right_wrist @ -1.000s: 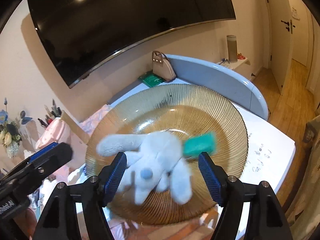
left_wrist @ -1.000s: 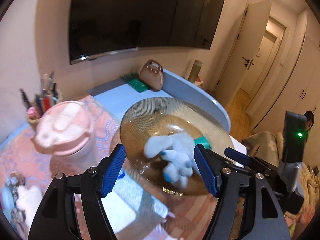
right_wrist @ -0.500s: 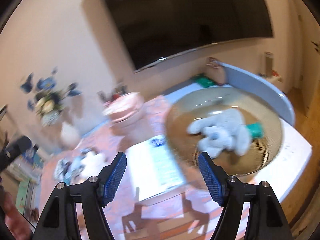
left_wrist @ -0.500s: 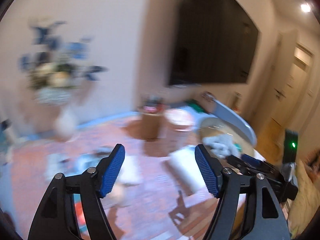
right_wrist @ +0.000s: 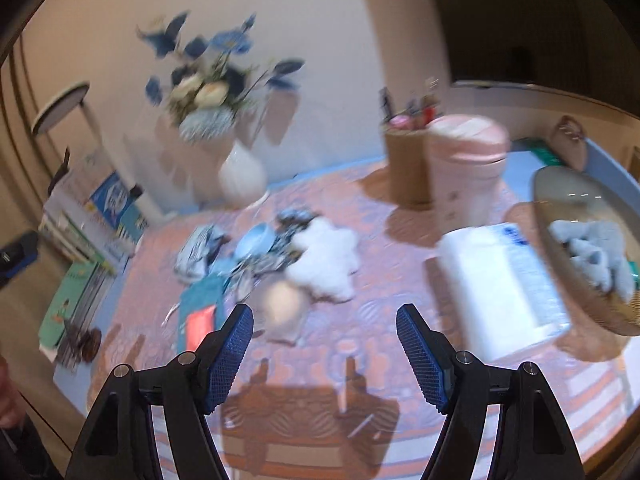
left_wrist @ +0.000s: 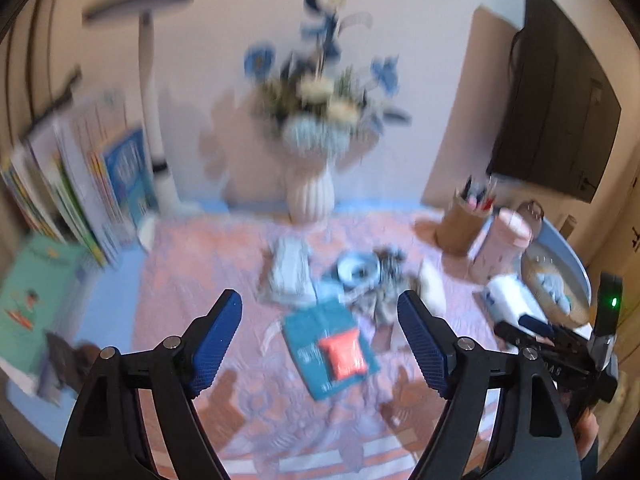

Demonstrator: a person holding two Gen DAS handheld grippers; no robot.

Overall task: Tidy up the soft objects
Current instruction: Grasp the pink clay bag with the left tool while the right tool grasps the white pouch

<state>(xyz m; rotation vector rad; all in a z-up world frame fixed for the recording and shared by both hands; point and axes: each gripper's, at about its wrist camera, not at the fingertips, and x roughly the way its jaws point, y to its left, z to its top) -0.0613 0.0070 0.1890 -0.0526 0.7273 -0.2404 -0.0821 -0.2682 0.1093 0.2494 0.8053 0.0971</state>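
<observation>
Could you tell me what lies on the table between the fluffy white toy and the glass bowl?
In the right wrist view, a white tissue pack lies between the white toy and the bowl.

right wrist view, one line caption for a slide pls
Open right gripper hovers empty over the pink tablecloth, fluffy white toy ahead.
</observation>
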